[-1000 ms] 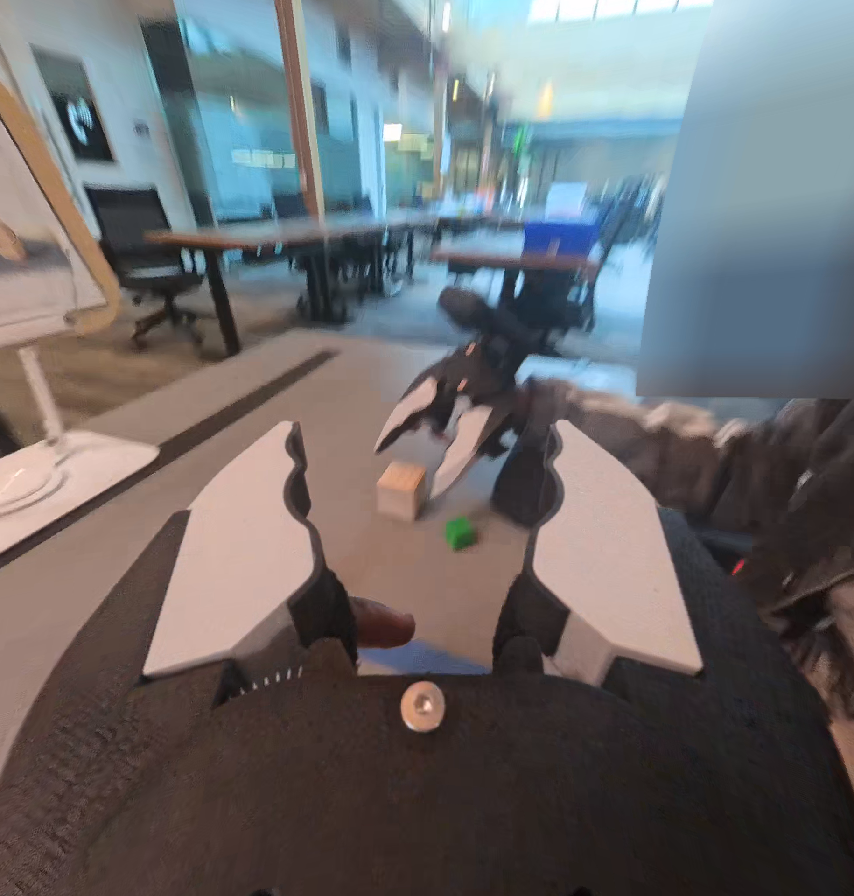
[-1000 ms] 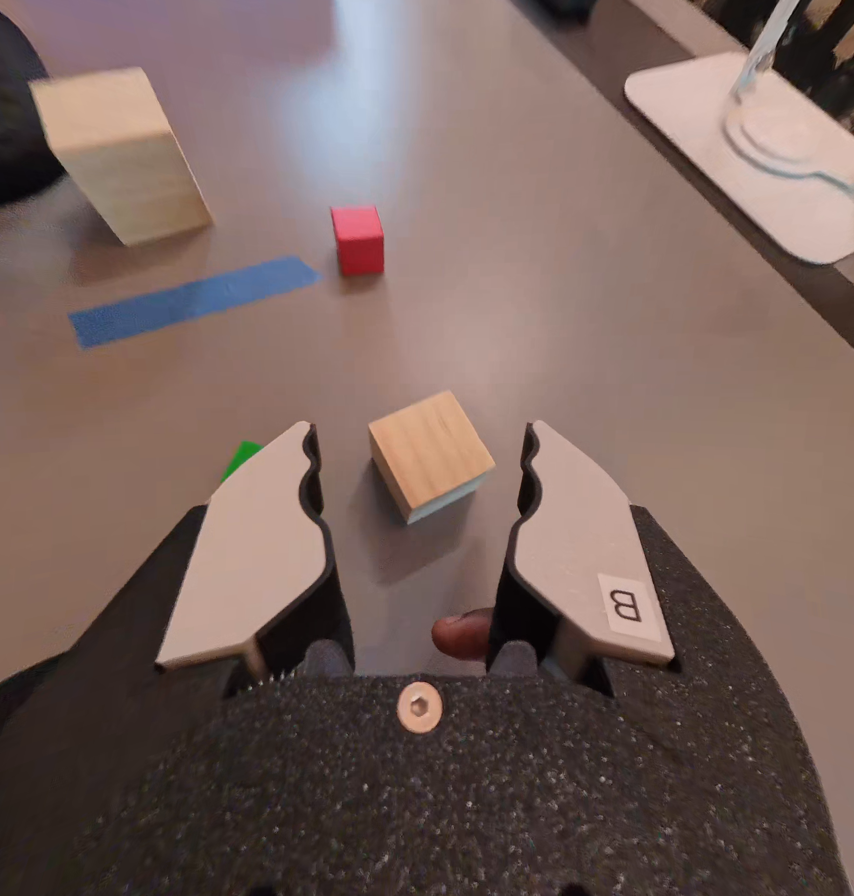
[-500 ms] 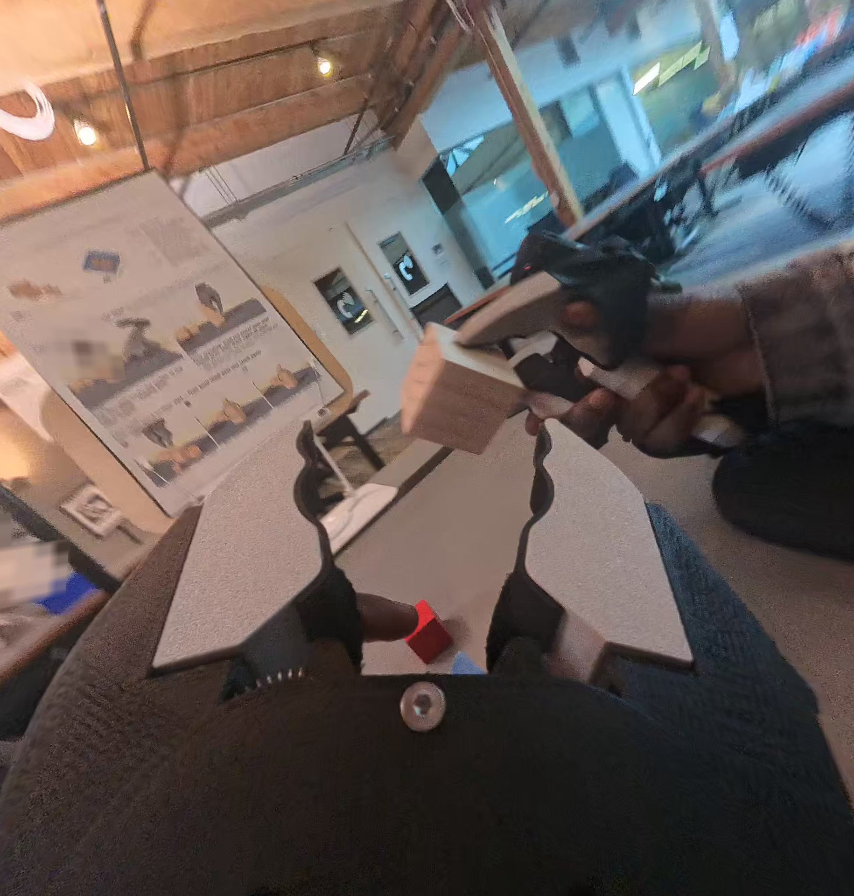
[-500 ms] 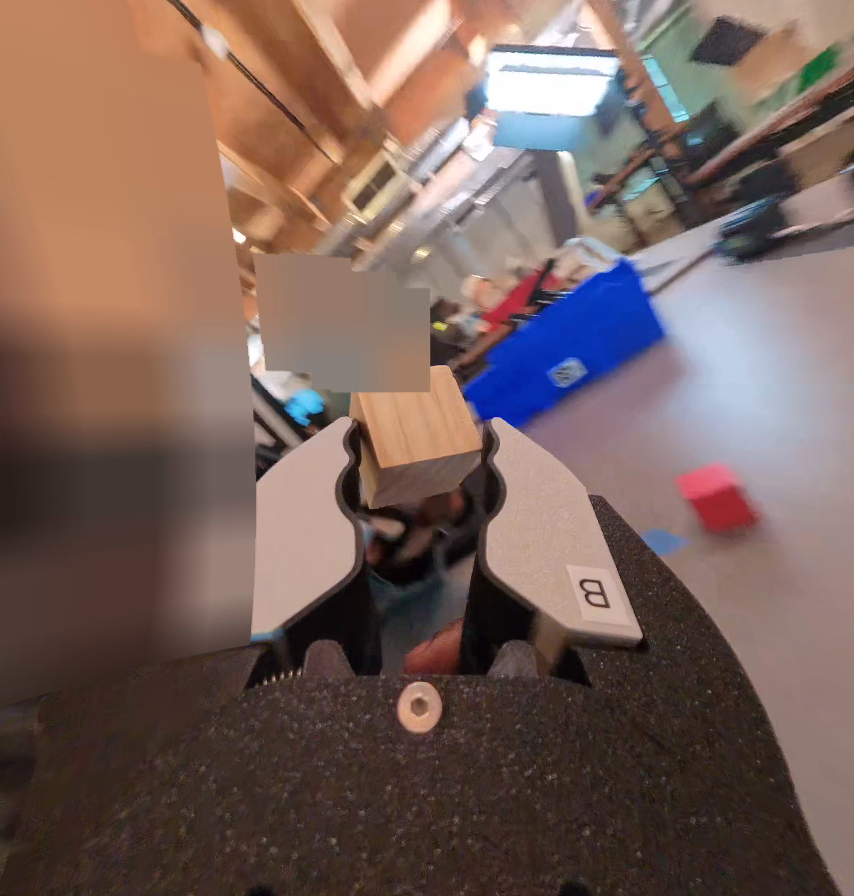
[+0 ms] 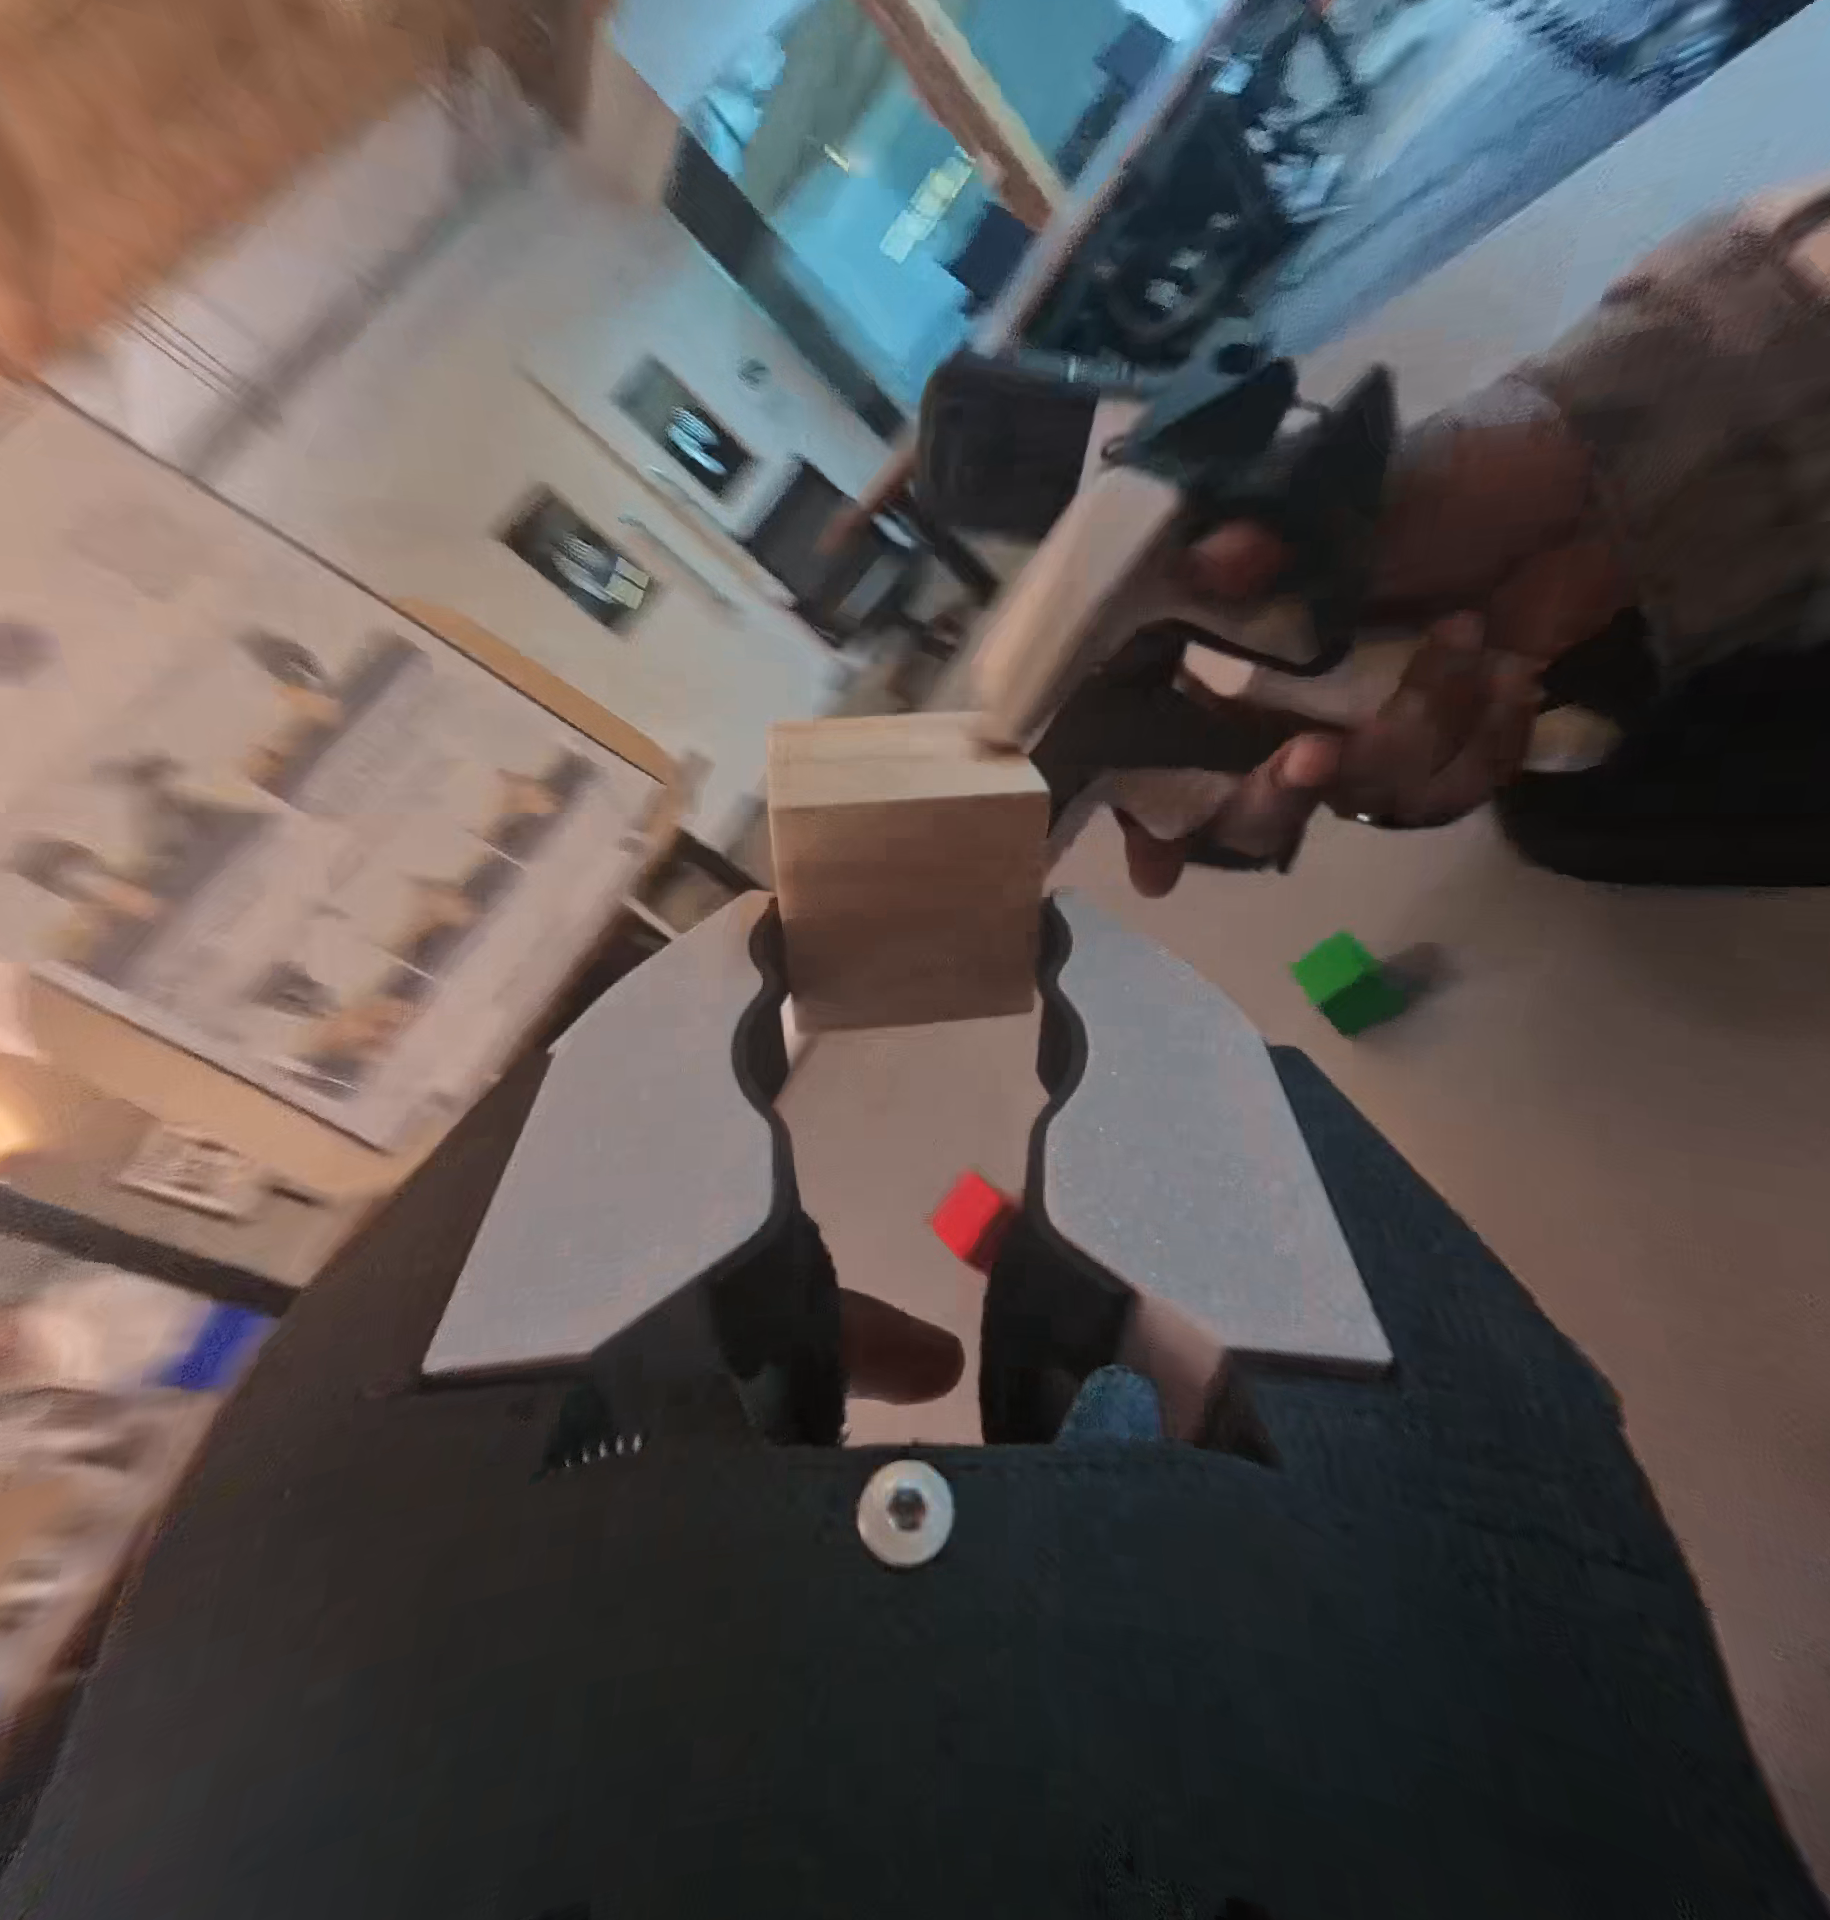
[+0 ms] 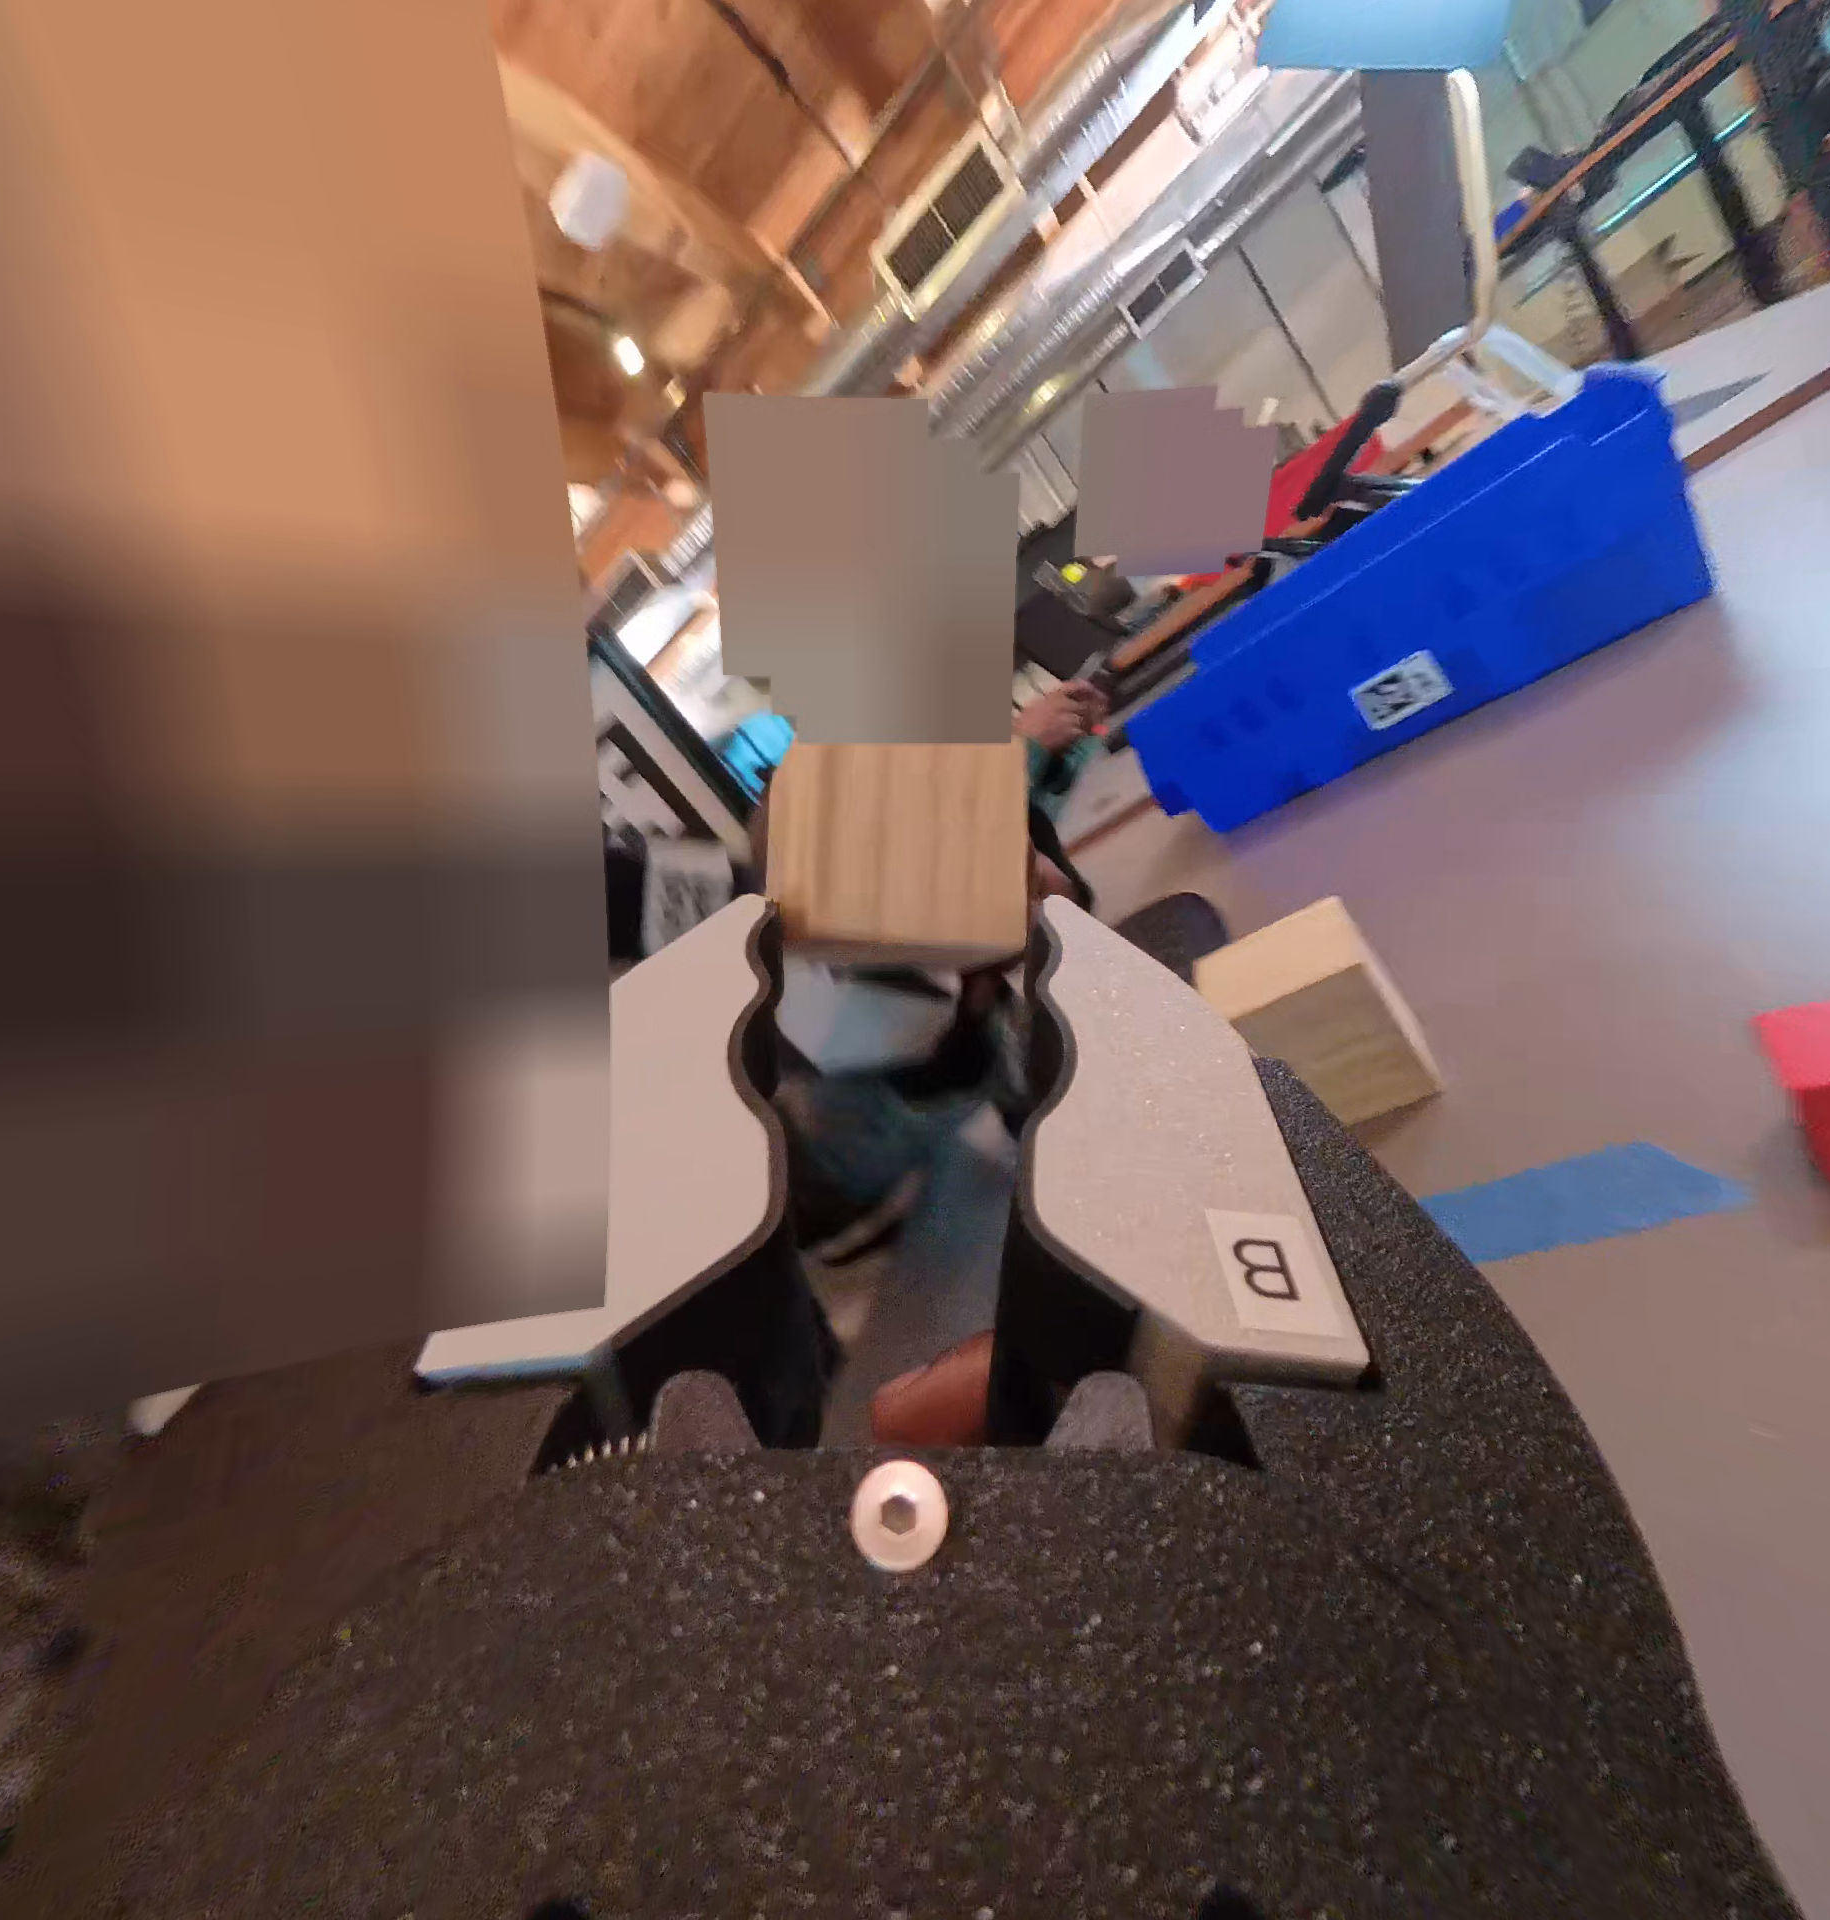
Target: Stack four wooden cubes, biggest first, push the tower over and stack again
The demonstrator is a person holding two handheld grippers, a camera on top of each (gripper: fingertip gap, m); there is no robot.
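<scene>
2 grippers meet at 1 wooden cube (image 5: 906, 894), held in the air above the table (image 5: 1576, 1195). We find the left gripper (image 5: 911, 935) pinching this cube at its fingertips: both dark pads lie against opposite side faces, with no gap that we can see on either side. In the left wrist view the right gripper (image 5: 1004, 727) comes in from the upper right, gripped by a person's hand (image 5: 1410, 707). 1 of its pale fingers (image 5: 1077, 613) rests on the cube's top face; the other finger is hidden behind the cube.

The right wrist view confirms that gripper's state. Its jaws are drawn in on a wooden cube with vertical grain, the tips bearing on both side faces, and only the near part of the cube sits between them. We take this to be the same cube.

3 other cubes lie loose on the table. A larger wooden cube (image 6: 1316, 1018) sits just right of the right gripper's finger. A red cube (image 6: 1825, 1091) lies beyond it near a strip of blue tape (image 6: 1576, 1195). A green cube (image 5: 1347, 982) lies well apart from the red one. A blue bin (image 6: 1462, 623) stands farther back. Motion blur softens the left view's background.
</scene>
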